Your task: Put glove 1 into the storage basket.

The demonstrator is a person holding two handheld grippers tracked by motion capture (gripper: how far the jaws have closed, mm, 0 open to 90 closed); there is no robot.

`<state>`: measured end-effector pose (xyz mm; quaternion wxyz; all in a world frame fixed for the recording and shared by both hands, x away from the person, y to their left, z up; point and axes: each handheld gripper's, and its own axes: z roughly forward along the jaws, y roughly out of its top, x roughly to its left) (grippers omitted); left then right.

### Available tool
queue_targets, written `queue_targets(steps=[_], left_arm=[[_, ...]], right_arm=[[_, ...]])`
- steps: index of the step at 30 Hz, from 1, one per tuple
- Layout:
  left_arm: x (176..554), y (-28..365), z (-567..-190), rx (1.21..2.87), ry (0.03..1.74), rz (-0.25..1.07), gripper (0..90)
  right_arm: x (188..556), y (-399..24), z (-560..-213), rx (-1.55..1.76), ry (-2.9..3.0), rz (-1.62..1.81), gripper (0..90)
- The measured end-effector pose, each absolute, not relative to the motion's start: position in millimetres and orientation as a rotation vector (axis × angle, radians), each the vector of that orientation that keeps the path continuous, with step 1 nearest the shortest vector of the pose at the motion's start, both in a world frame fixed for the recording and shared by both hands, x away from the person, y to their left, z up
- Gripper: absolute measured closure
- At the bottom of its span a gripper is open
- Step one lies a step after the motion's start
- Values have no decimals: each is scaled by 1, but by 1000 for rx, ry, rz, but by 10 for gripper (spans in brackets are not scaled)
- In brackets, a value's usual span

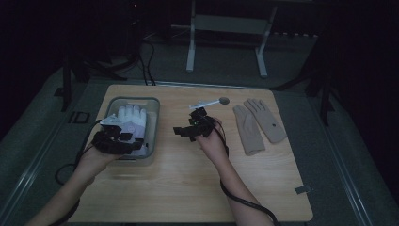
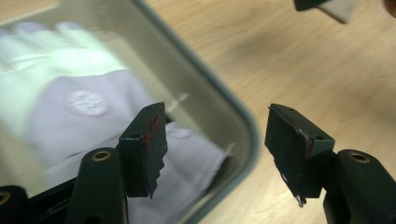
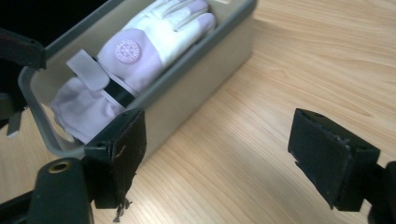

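A white and lilac fabric glove is lying flat inside the grey rectangular plastic bin on the wooden table. The left gripper is being held spread over the bin's corner with nothing pinched. The right gripper is being held wide apart and empty just beside the bin.

Dim room: grey floor, wooden table, perhaps a white stand behind.
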<state>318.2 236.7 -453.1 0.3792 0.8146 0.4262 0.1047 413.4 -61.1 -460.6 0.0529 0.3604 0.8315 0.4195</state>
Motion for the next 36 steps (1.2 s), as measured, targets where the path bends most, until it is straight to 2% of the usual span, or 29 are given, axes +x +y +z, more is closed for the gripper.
queue_targets(steps=[4, 16, 20, 24, 25, 27, 28, 29, 36], left_arm=[[314, 212, -460, 2134, 969, 217, 388], [310, 162, -481, 2120, 811, 106, 387], [309, 143, -500, 2150, 748, 67, 385], [308, 136, -511, 2139, 751, 45, 330], [307, 134, -517, 2127, 750, 46, 280], [307, 132, -520, 2125, 756, 50, 267], [305, 129, -526, 2123, 756, 85, 184], [305, 129, -526, 2123, 756, 85, 160], [296, 119, -547, 2096, 733, 152, 147]], right_arm=[[412, -81, -460, 1104, 2506, 1267, 186], [406, -126, -468, 1106, 2469, 1252, 158], [406, -147, -476, 1118, 2457, 1294, 151], [405, -158, -482, 1106, 2452, 1302, 151], [405, -165, -486, 1101, 2450, 1295, 151], [404, -168, -487, 1099, 2444, 1292, 151], [403, -173, -488, 1078, 2434, 1289, 151], [402, -175, -489, 1064, 2423, 1284, 151], [396, -197, -500, 1091, 2403, 1262, 150]])
